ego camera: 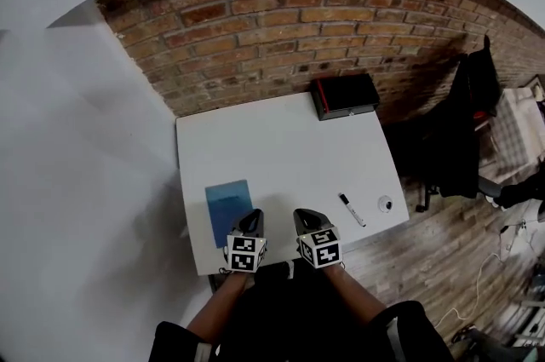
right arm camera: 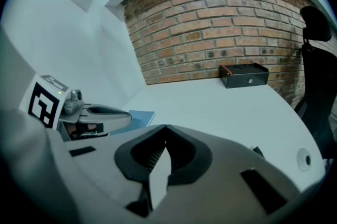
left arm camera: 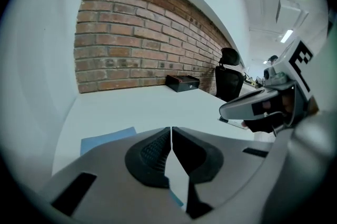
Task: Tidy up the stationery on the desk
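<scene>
Marker (ego camera: 351,209) lies near right on the desk (ego camera: 281,147), blue notebook (ego camera: 230,211) near left, black box (ego camera: 344,96) at the far edge. I'm holding left gripper (ego camera: 252,217) and right gripper (ego camera: 304,215) over the near edge, both with jaws together and empty.

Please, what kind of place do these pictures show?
Probably an office: a white desk stands against a brick wall, a black office chair is beside it, and a marker and a blue notebook lie on the desk.
</scene>
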`<state>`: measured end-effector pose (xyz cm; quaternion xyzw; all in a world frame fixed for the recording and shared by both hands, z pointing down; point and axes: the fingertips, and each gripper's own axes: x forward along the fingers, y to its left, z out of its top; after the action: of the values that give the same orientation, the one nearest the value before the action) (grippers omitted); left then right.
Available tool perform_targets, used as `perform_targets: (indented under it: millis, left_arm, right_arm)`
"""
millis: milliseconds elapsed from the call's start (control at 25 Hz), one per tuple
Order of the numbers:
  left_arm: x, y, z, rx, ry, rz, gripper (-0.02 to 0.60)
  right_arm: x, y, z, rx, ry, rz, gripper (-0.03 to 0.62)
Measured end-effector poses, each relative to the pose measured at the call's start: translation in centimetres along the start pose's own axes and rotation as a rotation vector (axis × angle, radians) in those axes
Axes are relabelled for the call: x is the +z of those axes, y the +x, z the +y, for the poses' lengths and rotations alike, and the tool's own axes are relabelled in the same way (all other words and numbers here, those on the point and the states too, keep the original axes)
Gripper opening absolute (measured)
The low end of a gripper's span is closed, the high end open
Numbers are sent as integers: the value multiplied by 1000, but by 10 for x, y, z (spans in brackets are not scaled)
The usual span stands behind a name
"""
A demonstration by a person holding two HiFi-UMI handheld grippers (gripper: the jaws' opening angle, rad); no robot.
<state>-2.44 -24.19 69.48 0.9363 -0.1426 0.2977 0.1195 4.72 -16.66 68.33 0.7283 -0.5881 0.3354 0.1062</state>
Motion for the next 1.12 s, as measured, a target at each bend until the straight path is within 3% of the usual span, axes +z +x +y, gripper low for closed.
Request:
perform_targets:
  millis: [360, 720, 1120]
  left_arm:
    - [20, 34, -55, -82, 34, 10, 21]
    - [26, 63, -111, -104, 33, 43, 21]
    - [16, 78, -141, -80, 24, 99, 21]
  right_arm:
    - [-7, -28, -54, -71, 44, -4, 23]
    - [-25, -59, -126, -156, -9, 7, 25]
    - [-63, -69, -171, -137, -60, 98, 47]
